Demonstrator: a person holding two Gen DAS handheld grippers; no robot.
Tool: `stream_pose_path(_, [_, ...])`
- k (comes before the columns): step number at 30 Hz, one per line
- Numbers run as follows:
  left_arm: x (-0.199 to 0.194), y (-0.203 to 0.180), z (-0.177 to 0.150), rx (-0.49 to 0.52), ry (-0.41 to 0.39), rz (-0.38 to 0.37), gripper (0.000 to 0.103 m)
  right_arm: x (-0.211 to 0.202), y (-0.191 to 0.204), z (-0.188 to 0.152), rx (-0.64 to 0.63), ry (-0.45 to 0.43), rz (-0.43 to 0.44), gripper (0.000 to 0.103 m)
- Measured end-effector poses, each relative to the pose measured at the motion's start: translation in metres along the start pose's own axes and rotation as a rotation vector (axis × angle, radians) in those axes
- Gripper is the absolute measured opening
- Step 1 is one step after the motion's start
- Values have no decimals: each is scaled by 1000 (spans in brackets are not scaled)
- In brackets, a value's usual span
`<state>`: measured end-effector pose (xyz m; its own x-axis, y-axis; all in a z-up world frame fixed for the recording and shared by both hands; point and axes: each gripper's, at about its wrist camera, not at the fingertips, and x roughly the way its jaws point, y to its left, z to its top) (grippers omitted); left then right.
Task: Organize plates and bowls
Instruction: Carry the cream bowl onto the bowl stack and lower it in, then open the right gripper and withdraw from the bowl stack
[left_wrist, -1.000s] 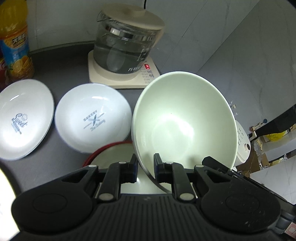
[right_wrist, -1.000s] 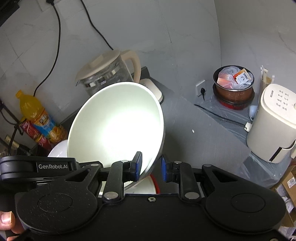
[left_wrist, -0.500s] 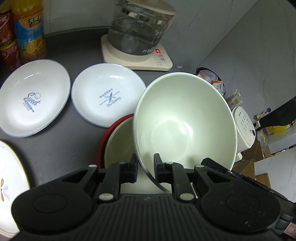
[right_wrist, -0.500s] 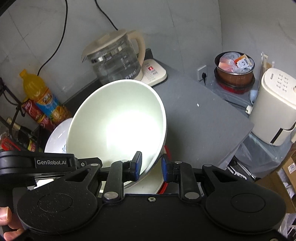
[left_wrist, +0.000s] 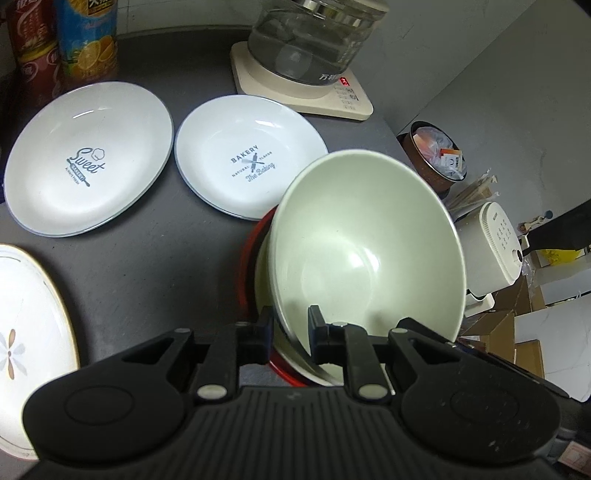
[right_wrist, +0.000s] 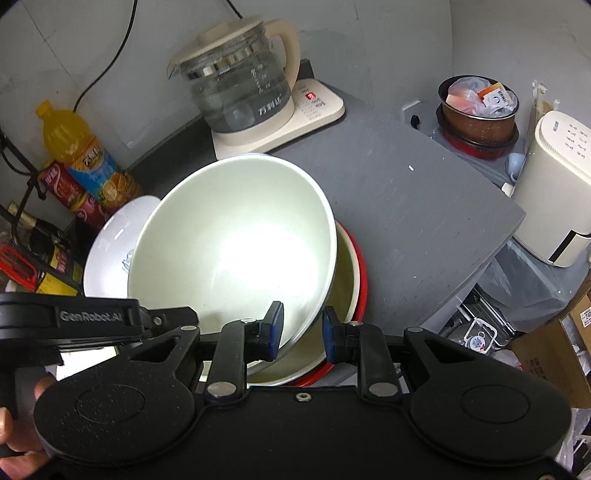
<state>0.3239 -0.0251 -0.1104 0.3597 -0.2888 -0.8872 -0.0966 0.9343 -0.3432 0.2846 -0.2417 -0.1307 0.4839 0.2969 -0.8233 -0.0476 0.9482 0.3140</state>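
- Dark grey desk (left_wrist: 155, 251) runs under both views, with pale tiled walls behind it and a drop at its right edge.
- Far left in the left wrist view, a flower-patterned plate (left_wrist: 22, 317) lies partly out of frame, and behind it stand a red can (left_wrist: 33, 48) and an orange juice bottle (left_wrist: 88, 40).
- Next come the "Sweet" plate (left_wrist: 88, 158) and the "Bakery" plate (left_wrist: 247, 155), flat on the desk, side by side and just apart.
- Behind them a glass kettle (left_wrist: 314, 40) sits on its cream base.
- The left gripper (left_wrist: 291, 326) pinches the near rim of the pale green bowl (left_wrist: 365, 251), one finger inside and one outside.
- The right gripper (right_wrist: 301, 328) is closed on the same bowl's rim at the opposite side, blue pads either side of the wall.
- The bowl is tilted and hangs low over a red-rimmed bowl (left_wrist: 255, 258) on the desk; whether they touch I cannot tell.
- Right of the desk, lower down, are a brown pot (right_wrist: 478, 110) of packets and a white appliance (right_wrist: 554, 184).
- Against a second ago, the bowl has come down much nearer the red-rimmed bowl, which now shows far more of its rim, and both views take in more of the desk and plates; both grips are unchanged.
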Motion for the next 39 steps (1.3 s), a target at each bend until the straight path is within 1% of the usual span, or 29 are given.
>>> stream_pose_path(2, [0,3,0,-5,5,3,16,0,0,0,-6,-4,-8,22])
stream_pose_path(6, [-7,4,2,0,-10,1,17,0,-1,4,-22,-1,-20,23])
stream_pose_path(8, [-10,5,2,3,-21,-6,19,-1,0,6,-33,-4,-35,27])
stream_pose_path(10, [-14,7,3,4,-28,-5,20,-2,-1,7,-38,0,-55,28])
stream_pose_path(12, [-18,11,4,-3,-32,2,20,-4,-4,6,-30,1,-36,28])
stream_pose_path(16, [-26,20,3,-17,-44,4,21,-9,-3,4,-36,-3,-43,28])
stream_pose_path(18, [-31,24,1,-19,-53,10,24,-14,-4,4,-35,-23,-45,25])
stream_pose_path(19, [-32,25,1,-20,-57,12,25,-15,-5,4,-34,-31,-44,17])
stream_pose_path(20, [-34,28,0,-22,-59,14,25,-15,-6,4,-31,-32,-40,15])
stream_pose_path(22, [-36,34,-3,-34,-61,18,26,-14,-6,4,-32,-37,-44,14])
stream_pose_path(25, [-40,44,-7,-51,-63,21,27,-13,-1,1,-67,-42,-72,14])
stream_pose_path(34, [-51,77,-25,-96,-62,37,27,-9,4,-6,-48,-2,-90,16])
stream_pose_path(39, [-59,95,-34,-114,-66,46,27,-14,13,-9,-30,15,-94,22])
